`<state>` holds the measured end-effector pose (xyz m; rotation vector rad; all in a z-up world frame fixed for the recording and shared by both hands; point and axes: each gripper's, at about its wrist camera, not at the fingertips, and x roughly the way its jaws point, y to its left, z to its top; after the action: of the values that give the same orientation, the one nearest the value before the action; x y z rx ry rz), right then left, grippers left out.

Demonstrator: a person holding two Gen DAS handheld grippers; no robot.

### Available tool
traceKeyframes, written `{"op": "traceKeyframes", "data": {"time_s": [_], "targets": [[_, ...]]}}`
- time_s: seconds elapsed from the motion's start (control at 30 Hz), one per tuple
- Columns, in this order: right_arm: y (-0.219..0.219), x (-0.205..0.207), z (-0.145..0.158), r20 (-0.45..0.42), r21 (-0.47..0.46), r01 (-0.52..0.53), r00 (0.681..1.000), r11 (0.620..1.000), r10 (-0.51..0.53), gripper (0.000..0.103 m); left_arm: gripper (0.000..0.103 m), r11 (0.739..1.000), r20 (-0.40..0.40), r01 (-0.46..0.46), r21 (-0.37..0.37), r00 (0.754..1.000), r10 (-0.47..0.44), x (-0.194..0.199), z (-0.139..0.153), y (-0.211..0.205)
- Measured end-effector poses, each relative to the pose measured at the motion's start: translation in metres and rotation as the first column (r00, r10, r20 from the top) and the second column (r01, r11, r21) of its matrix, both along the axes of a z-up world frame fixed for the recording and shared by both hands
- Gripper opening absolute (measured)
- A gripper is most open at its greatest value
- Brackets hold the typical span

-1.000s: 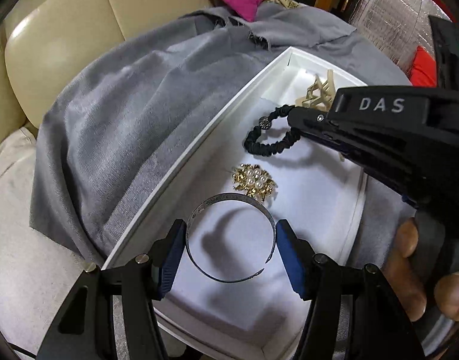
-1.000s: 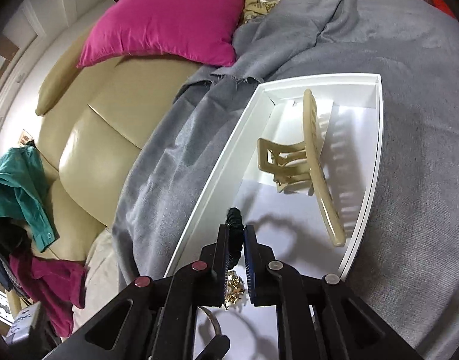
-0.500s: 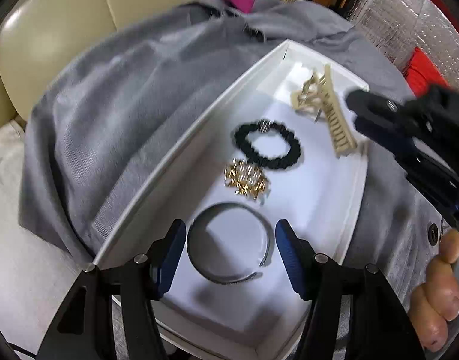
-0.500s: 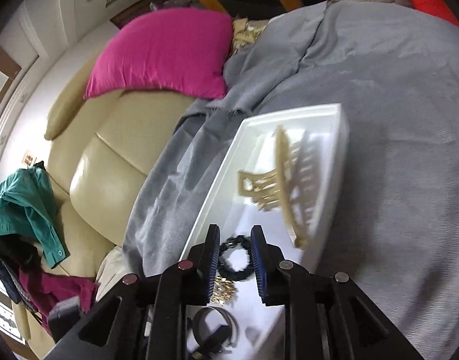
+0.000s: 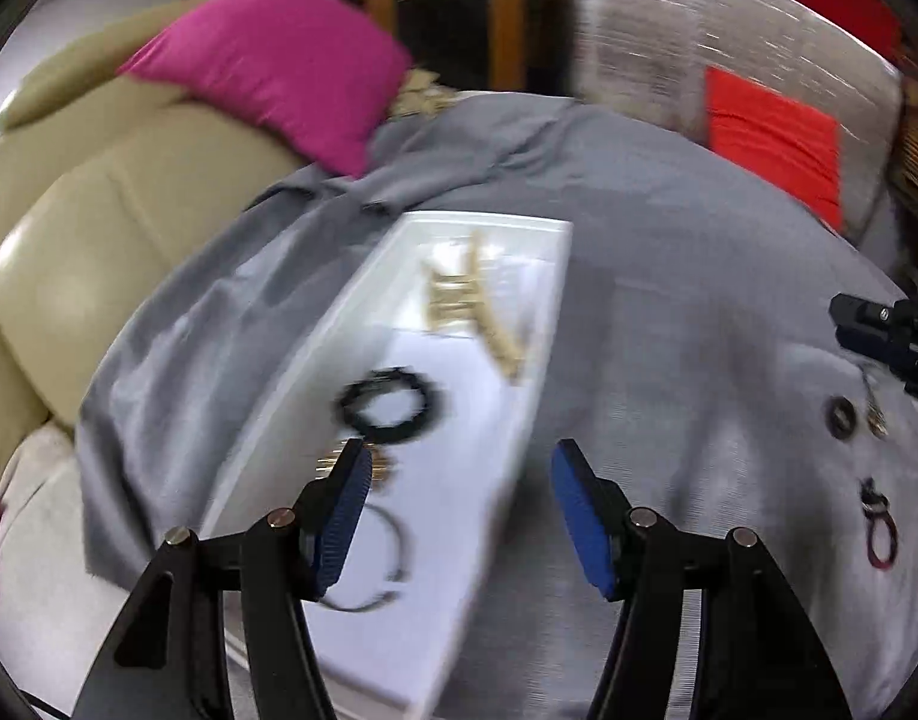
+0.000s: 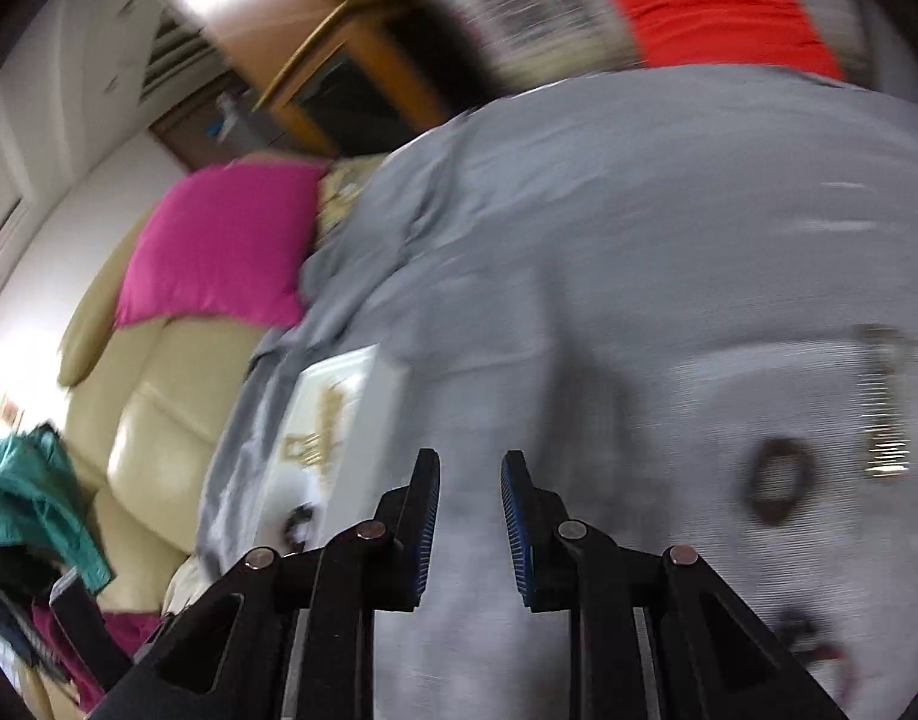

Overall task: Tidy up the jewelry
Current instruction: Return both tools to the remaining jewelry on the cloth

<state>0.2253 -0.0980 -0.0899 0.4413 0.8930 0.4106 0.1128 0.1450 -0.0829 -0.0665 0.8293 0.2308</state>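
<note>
A shallow white tray (image 5: 537, 324) lay on soft grey cloth (image 5: 669, 276), holding a beige hair claw (image 5: 471, 306), a black scrunchie (image 5: 390, 405), a gold brooch (image 5: 382, 468) and a thin metal bangle (image 5: 393, 546). The left tool (image 5: 459, 516) hung released above the tray's near edge. The right tool (image 6: 470, 525), released and empty, hovered over open cloth near a dark ring (image 6: 777, 489).

no lettering can be read; both views seem too blurred
</note>
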Motion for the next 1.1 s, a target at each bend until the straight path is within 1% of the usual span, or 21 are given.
{"op": "traceKeyframes", "data": {"time_s": [0.13, 0.23, 0.3, 0.4, 0.47, 0.53, 0.73, 0.83, 1.0, 1.1], "targets": [[-0.077, -0.002, -0.001, -0.033, 0.013, 0.115, 0.993, 0.993, -0.115, 0.024, 0.063, 0.994, -0.013, 0.109, 0.005, 0.994, -0.109, 0.006, -0.006, -0.042], [-0.116, -0.004, -0.003, -0.053, 0.021, 0.169, 0.984, 0.985, -0.168, 0.024, 0.063, 0.983, -0.035, 0.181, -0.033, 0.983, -0.182, 0.013, -0.010, -0.073], [-0.136, -0.005, -0.007, -0.074, 0.017, 0.192, 0.979, 0.981, -0.190, 0.024, 0.063, 0.974, -0.048, 0.219, -0.059, 0.974, -0.222, 0.016, -0.013, -0.093], [-0.159, -0.007, -0.016, -0.106, 0.000, 0.211, 0.972, 0.978, -0.210, 0.024, 0.063, 0.959, -0.064, 0.275, -0.067, 0.958, -0.279, 0.023, -0.018, -0.127], [-0.170, -0.006, -0.021, -0.121, 0.000, 0.219, 0.969, 0.976, -0.217, 0.024, 0.063, 0.949, -0.070, 0.307, -0.069, 0.948, -0.312, 0.026, -0.021, -0.146], [-0.180, -0.006, -0.026, -0.131, 0.005, 0.231, 0.965, 0.973, -0.228, 0.024, 0.063, 0.939, -0.078, 0.339, -0.055, 0.936, -0.342, 0.028, -0.023, -0.165], [-0.200, -0.001, -0.035, -0.148, -0.001, 0.244, 0.959, 0.970, -0.242, 0.024, 0.063, 0.923, -0.103, 0.382, -0.050, 0.917, -0.386, 0.038, -0.032, -0.196], [-0.211, 0.001, -0.038, -0.162, 0.023, 0.261, 0.953, 0.965, -0.254, 0.024, 0.063, 0.917, -0.109, 0.397, -0.039, 0.911, -0.399, 0.041, -0.035, -0.207], [-0.213, 0.005, -0.041, -0.166, 0.041, 0.266, 0.952, 0.963, -0.256, 0.024, 0.063, 0.907, -0.130, 0.419, -0.028, 0.899, -0.419, 0.045, -0.041, -0.220], [-0.212, 0.009, -0.047, -0.178, 0.048, 0.272, 0.949, 0.961, -0.260, 0.024, 0.063, 0.908, -0.136, 0.419, -0.031, 0.898, -0.419, 0.047, -0.043, -0.221]]}}
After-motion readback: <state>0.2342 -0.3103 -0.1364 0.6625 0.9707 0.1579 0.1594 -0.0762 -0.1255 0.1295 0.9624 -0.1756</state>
